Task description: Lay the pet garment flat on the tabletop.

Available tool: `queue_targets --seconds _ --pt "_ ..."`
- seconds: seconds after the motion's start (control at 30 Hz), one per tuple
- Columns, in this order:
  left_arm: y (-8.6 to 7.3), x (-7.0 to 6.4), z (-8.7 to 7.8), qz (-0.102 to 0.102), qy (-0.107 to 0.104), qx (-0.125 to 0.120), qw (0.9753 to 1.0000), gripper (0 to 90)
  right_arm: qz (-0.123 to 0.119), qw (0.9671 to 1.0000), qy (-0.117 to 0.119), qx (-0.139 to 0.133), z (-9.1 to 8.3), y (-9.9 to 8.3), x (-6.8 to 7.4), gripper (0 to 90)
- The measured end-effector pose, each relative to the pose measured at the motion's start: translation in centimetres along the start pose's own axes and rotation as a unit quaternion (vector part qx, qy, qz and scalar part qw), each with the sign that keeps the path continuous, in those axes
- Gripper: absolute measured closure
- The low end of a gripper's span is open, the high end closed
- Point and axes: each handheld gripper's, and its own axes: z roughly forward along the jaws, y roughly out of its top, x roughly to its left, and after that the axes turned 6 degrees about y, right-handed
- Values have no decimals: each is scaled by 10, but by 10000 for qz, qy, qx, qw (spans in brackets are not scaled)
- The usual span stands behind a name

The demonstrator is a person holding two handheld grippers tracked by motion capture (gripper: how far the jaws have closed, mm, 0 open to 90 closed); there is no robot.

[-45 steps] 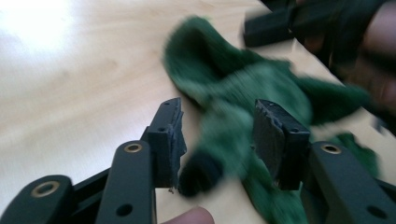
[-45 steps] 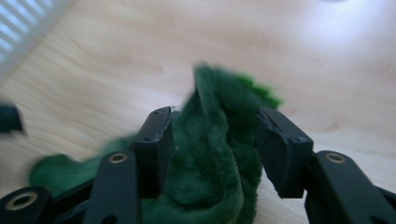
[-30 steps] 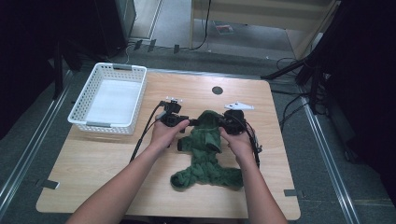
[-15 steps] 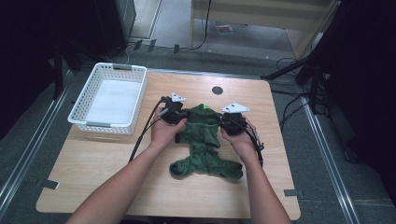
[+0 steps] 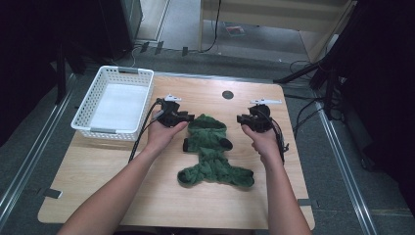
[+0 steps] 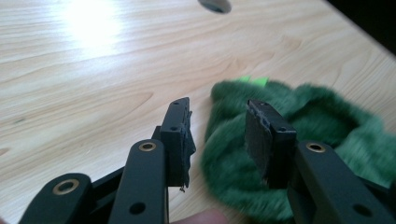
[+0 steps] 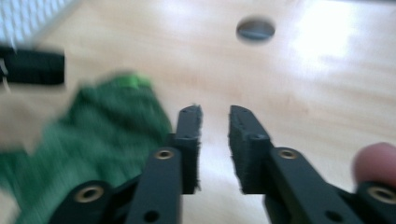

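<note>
A green fleece garment (image 5: 211,154) lay flat near the middle of the wooden table (image 5: 147,196), its hooded end toward the far edge and its wider lower part toward the person. In the high view, the left gripper (image 5: 188,117) was held just beside the garment's upper left edge, and the right gripper (image 5: 241,119) stood just beside its upper right edge, one on each side of the hood. The left gripper view showed its two black jaws parted with a clear gap, nothing held between them; the fleece (image 6: 299,135) lay under and beyond the right-hand jaw, while the other jaw hung over bare wood. The right gripper view showed its jaws likewise separated by a narrow gap over bare tabletop, with the garment (image 7: 107,130) just to their left, blurred; whether the nearer jaw touched the cloth could not be told. A white plastic basket (image 5: 88,125) stood at the table's far left corner, well apart from the garment. A round dark cable hole (image 5: 227,95) sat in the tabletop beyond the garment, near the far edge.
</note>
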Motion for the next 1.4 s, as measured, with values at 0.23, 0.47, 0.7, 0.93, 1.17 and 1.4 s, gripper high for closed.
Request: queue_targets --seconds 0.23,0.47,0.7,0.93,1.17,1.4 --pt "6 -3 19 -588 57 66 9982 708 -53 9991 369 -183 54 21 47 830" --pt "-12 -15 35 324 -101 885 9955 736 -26 9954 64 957 96 -7 33 866" --pt "-7 -26 43 377 -34 1007 9942 647 195 9970 165 728 86 -16 22 715" --pt "0 -17 33 74 -127 712 9974 618 -187 9985 419 -296 2 -26 54 633" --pt "6 -28 35 142 18 297 9995 692 -484 9936 998 -217 -28 -89 89 721" --pt "8 -42 56 430 -202 1027 9936 684 -1059 9922 661 4 5 -101 95 570"
